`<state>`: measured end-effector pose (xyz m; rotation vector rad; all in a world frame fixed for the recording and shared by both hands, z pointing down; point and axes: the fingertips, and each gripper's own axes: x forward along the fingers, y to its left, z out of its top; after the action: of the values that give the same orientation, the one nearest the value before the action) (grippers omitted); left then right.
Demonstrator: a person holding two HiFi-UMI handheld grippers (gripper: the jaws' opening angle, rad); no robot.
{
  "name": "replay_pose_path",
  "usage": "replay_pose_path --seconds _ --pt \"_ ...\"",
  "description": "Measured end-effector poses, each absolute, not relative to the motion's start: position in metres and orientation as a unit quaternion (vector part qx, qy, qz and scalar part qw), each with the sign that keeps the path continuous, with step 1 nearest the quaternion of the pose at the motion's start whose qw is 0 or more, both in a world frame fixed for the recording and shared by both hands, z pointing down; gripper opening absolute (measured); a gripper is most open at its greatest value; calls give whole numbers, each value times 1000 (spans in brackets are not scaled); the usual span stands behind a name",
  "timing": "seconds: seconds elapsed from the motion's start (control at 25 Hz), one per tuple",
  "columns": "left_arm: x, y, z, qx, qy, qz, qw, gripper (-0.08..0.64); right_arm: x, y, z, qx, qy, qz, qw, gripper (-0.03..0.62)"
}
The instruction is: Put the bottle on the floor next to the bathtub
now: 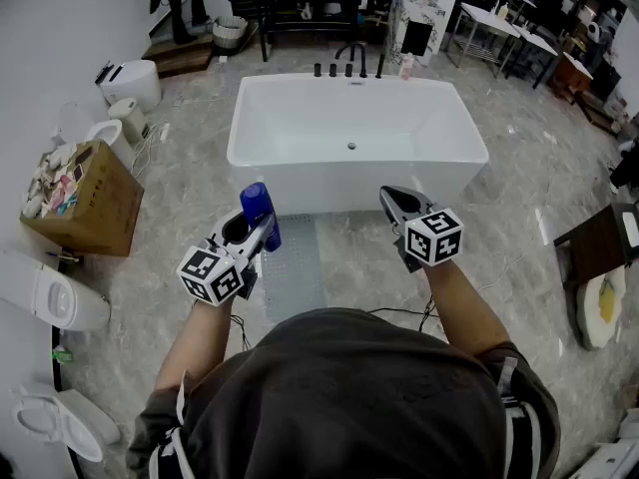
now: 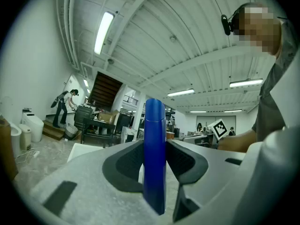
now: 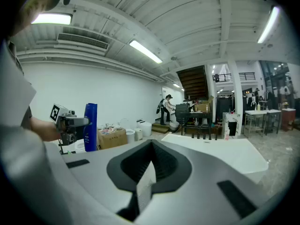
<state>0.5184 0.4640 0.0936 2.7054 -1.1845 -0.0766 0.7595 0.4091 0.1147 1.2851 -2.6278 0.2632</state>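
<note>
A tall blue bottle (image 1: 258, 211) stands upright between the jaws of my left gripper (image 1: 254, 234), held in the air just in front of the white bathtub (image 1: 300, 164). In the left gripper view the bottle (image 2: 154, 144) fills the gap and both pads press on its sides. My right gripper (image 1: 389, 198) hovers to the right at the same height, shut with nothing in it. The right gripper view shows its jaws (image 3: 149, 150) closed, with the bottle (image 3: 90, 125) and the left gripper (image 3: 70, 123) off to the left and the bathtub (image 3: 225, 154) ahead.
A grey mat (image 1: 295, 267) lies on the marble floor before the tub. A cardboard box (image 1: 88, 206) and toilets (image 1: 50, 295) line the left wall. Black taps (image 1: 347, 69) stand on the tub's far rim. A dark table (image 1: 597, 243) is at the right.
</note>
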Motion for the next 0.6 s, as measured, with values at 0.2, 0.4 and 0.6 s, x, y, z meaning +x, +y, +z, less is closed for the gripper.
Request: replay_pose_path --seconds 0.2,0.4,0.6 --pt "529 466 90 910 -403 -30 94 144 771 410 113 431 -892 90 98 -11" --pt "541 475 90 907 -411 -30 93 144 782 414 113 422 -897 92 95 -11" --pt "554 483 88 901 -423 -32 93 144 796 416 115 412 -900 112 91 -9"
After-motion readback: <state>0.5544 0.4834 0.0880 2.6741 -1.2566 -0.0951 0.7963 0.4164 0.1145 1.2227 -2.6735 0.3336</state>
